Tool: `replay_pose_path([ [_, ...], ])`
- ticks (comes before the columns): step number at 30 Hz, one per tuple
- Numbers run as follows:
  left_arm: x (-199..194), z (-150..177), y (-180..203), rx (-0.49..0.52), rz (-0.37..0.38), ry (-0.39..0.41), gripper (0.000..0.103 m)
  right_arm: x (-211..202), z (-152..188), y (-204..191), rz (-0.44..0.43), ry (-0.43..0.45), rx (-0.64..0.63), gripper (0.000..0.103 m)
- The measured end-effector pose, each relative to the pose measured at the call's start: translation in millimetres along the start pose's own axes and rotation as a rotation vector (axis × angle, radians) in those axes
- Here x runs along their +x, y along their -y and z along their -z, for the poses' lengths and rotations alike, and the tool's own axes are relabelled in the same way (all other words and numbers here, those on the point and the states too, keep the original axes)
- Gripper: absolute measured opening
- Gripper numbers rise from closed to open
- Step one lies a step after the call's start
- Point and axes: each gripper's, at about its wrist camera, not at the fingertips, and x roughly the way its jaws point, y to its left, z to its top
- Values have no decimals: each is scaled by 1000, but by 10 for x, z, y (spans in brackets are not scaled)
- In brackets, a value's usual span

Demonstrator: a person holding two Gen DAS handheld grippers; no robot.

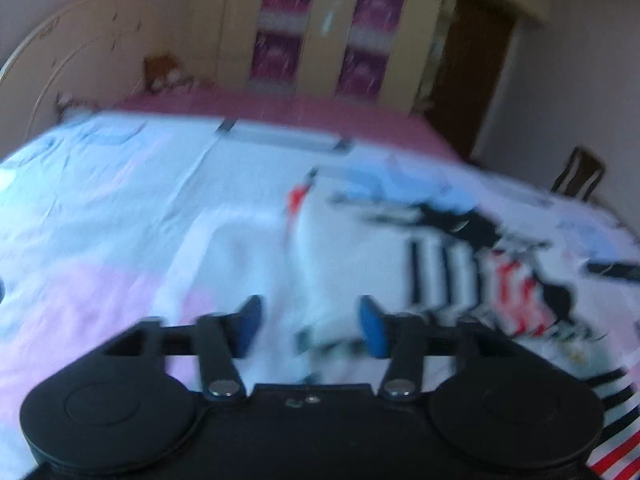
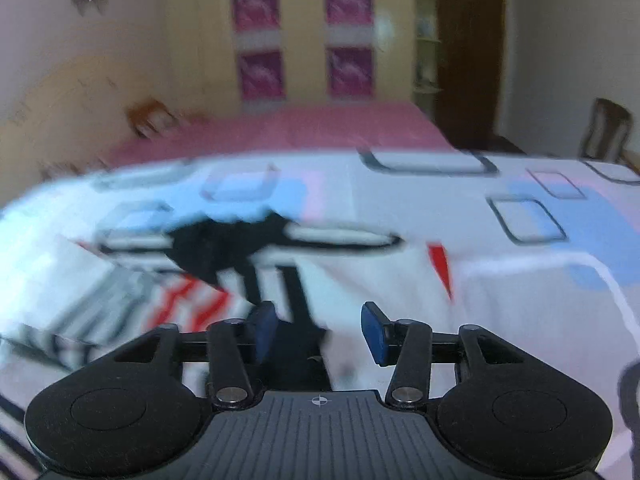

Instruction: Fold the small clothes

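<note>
Garment (image 1: 360,264) flat amid bedsheet (image 1: 100,208)

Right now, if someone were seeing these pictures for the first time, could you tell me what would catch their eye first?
Most striking is the white garment with black stripes and red markings, lying crumpled on the patterned bedsheet, just ahead of both grippers. Next come the blue pads of the left gripper and right gripper, jaws apart above the cloth, gripping nothing. Behind, the wardrobe with four magenta panels stands out against the far wall.
</note>
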Motion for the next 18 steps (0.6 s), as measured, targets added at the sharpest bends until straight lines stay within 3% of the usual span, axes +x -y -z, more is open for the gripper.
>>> replay_pose_path([
  [1, 38, -36, 148, 11, 35, 8, 69, 61, 10, -68, -38, -25, -4, 46],
  [3, 231, -65, 433, 55, 80, -25, 69, 217, 59, -257, -94, -74, -32, 40],
  [5, 512, -12, 669, 132, 51, -89, 70, 379, 142, -428, -112, -121, -65, 40],
  [7, 775, 106, 638, 135, 1, -191, 69, 505, 244, -477, -73, -175, -81, 40],
  [10, 751, 130, 542, 159, 65, -205, 70, 479, 250, -327, -49, -189, -65, 40],
  [13, 776, -38, 478, 142, 100, -179, 71, 381, 110, -151, -52, -128, -33, 40],
  [18, 1216, -488, 330, 62, 91, -157, 71, 698, -213, 89, 8, -130, 9, 40],
])
